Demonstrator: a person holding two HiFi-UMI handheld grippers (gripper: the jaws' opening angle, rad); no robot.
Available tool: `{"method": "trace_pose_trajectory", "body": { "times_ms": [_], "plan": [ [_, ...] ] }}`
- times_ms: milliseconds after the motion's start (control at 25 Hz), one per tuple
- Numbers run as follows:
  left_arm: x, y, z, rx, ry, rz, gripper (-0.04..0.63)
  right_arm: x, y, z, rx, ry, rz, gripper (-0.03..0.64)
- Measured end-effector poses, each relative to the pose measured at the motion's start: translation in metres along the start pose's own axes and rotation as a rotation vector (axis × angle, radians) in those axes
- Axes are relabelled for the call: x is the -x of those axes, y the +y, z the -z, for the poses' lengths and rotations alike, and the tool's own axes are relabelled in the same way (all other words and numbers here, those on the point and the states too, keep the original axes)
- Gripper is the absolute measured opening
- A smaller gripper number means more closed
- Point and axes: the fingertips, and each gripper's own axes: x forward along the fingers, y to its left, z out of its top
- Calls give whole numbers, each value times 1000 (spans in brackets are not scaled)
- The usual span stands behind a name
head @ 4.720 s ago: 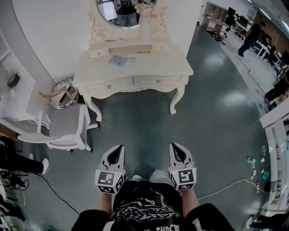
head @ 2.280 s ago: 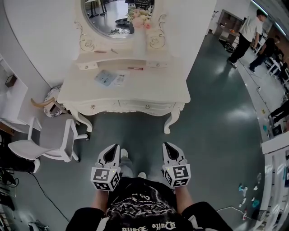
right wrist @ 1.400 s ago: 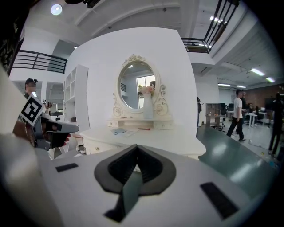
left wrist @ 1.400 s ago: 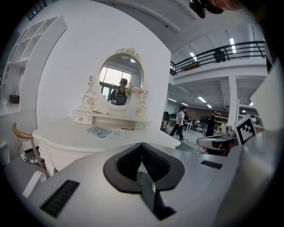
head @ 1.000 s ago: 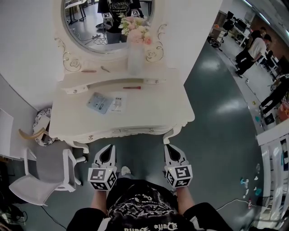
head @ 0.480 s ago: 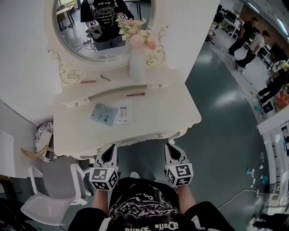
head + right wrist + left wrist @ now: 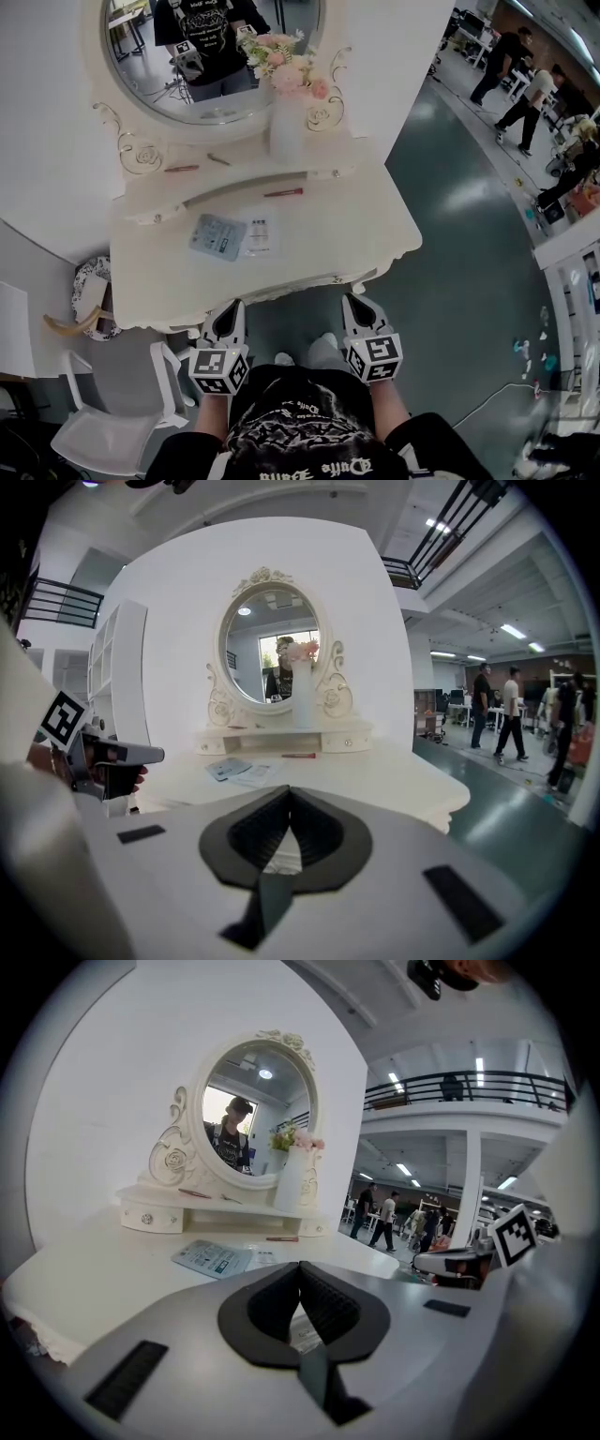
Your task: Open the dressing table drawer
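both closed, empty: left claw (image 7: 233,307), right claw (image 7: 353,302), near dressing table (image 7: 323,234).

L tool (image 7: 233,307), R tool (image 7: 350,301): closed, empty

The dressing table (image 7: 150,281) has been approached. The wide strip of floor (image 7: 450,281) earlier seen between it and the two grippers has been closed. The left gripper (image 7: 233,306) and the right gripper (image 7: 352,299) are now placed just short of the front edge of the tabletop (image 7: 356,234). The drawer fronts, earlier in plain sight in the head view, are now covered by that edge. The chair (image 7: 112,436) has been shifted in the view from the left middle to the lower left corner. The mirror (image 7: 159,80), earlier cut off at the top, is now shown almost whole.
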Motion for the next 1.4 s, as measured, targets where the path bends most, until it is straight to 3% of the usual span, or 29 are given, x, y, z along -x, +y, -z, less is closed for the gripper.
{"method": "trace_pose_trajectory", "body": {
  "times_ms": [400, 1400],
  "plan": [
    [-9, 11, 0, 21, 4, -61, 17, -19, -16, 1, -20, 14, -13, 12],
    [-103, 22, -47, 38, -25, -214, 17, -144, -95, -64, 25, 11, -90, 12]
  ]
}}
